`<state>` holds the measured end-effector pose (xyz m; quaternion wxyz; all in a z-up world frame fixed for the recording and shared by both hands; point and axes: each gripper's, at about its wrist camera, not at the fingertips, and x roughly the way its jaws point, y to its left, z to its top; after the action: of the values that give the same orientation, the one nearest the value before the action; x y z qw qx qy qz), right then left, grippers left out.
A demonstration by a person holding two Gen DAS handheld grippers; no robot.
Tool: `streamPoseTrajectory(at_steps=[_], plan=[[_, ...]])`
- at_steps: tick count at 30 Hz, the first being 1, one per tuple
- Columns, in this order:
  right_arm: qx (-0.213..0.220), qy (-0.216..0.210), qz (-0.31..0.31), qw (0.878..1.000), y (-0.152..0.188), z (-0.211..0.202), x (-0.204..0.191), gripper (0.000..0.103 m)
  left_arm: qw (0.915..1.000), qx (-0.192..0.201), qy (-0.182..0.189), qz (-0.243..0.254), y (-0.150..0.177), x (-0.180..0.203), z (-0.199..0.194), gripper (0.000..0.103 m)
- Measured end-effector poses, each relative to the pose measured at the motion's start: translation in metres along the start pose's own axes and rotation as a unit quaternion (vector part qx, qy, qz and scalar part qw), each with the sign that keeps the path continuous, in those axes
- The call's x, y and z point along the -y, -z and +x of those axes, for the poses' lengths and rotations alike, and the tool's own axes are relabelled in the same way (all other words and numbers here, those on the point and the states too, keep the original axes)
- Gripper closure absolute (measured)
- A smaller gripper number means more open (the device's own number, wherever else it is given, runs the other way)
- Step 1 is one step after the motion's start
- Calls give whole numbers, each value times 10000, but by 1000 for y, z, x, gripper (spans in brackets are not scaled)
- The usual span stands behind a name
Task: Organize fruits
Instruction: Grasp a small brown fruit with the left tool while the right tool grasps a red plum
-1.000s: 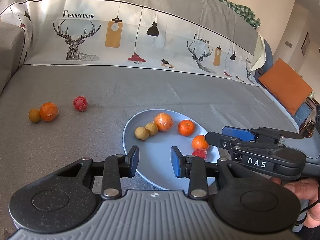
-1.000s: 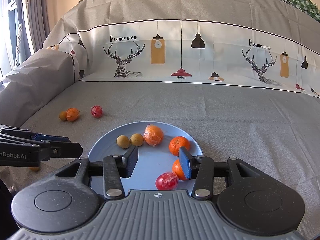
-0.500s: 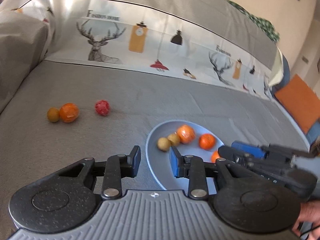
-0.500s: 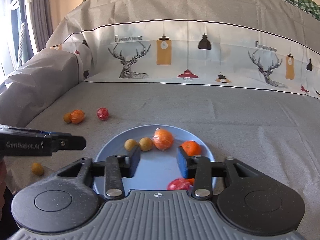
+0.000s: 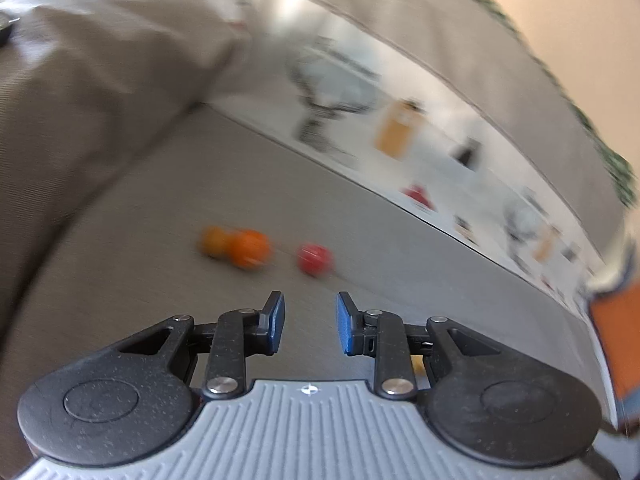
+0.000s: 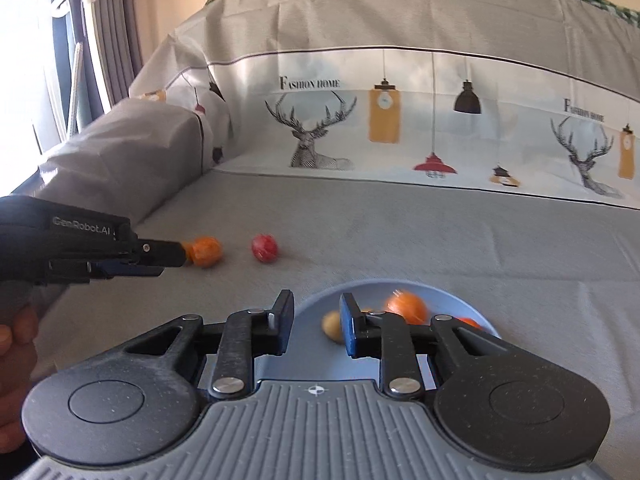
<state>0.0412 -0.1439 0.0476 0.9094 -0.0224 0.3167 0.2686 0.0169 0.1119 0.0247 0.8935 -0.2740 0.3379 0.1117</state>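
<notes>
I'm working in a home, a living room by the look of it. A sofa (image 6: 400,232) lies under a grey cover (image 6: 420,128) printed with deer, hanging lamps and "Fashion Home". Curtains (image 6: 116,32) hang by a bright window at left, and an orange cushion (image 5: 618,344) sits at the far end.

Plate (image 6: 460,300) on sofa seat (image 6: 400,232) w/ several fruits in it; 3 loose fruits (image 6: 264,247) lie behind-left of plate.
</notes>
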Motion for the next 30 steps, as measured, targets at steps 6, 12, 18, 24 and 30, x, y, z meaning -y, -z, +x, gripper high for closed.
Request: streamPoseTrajectory(at_steps=[6, 12, 18, 24, 30], plan=[[38, -235, 140, 9996, -22, 36, -22, 76, 9909, 11, -455, -1267, -35, -52, 34, 72], [-133, -289, 311, 9990, -36, 80, -37, 75, 9874, 336, -333, -1512, -38, -69, 49, 72], [-394, -206, 463, 9979, -45, 133, -42, 66, 9880, 145, -337, -1503, -43, -70, 71, 72], [-656, -107, 419, 9969, -47, 174, -46, 60, 9863, -182, -428, -1582, -41, -70, 86, 72], [-914, 83, 352, 9952, -43, 198, -46, 61, 9893, -231, -476, -1356, -42, -61, 86, 72]])
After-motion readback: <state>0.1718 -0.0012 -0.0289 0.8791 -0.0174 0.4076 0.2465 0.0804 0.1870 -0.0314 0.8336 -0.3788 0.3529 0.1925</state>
